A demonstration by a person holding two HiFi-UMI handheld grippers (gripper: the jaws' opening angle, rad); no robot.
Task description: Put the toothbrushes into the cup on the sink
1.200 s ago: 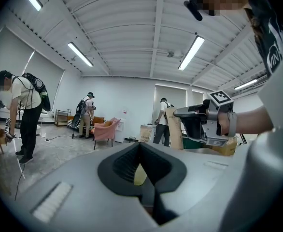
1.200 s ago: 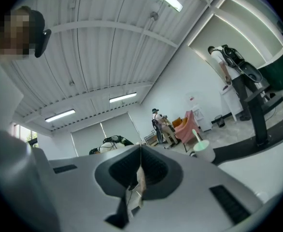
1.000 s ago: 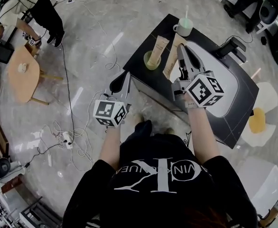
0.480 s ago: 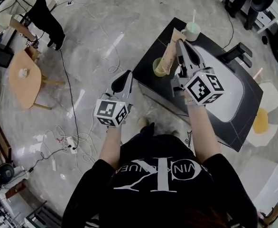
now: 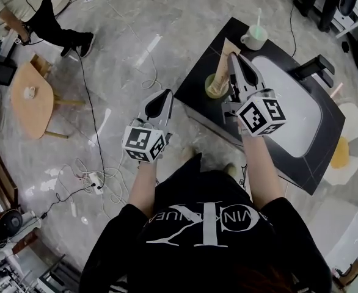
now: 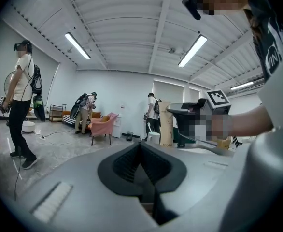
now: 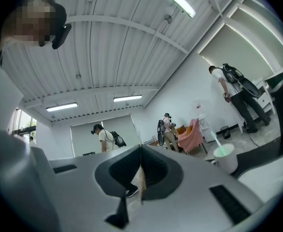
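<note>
Both grippers are carried level at the near side of the bench [image 5: 329, 124], judged to be an approach with no grasp yet made. The left gripper [image 5: 162, 96] is closed with nothing between its jaws. It is held over the floor at about 8 o'clock from the bench, probably kept clear while the other one works. The right gripper [image 5: 234, 58] is also closed and is stretched over the bench's near corner. A thin beige sliver shows at its seam, but it cannot be told whether this is pinched or merely seen beyond the jaws.

The toothpaste tube [image 5: 220, 69] is stood upright in the green cup [image 5: 208, 85], at 9 o'clock just beside the right gripper, presumably stored there. The white mug [image 5: 253, 38] is set at the far corner, at about 1 o'clock from the right gripper's tip and well apart from it. It is judged to be the target cup, kept off the sink basin [image 5: 292, 115]. A green toothbrush [image 5: 258, 18] is already stood in it, head up. A pinkish stick [image 5: 336, 89] lies past the faucet [image 5: 316, 68] at 3 o'clock and may be another brush, though it is too small to tell.

Counted: two grippers, one mug, one green cup, one tube clearly seen, one sure toothbrush, one faucet.
</note>
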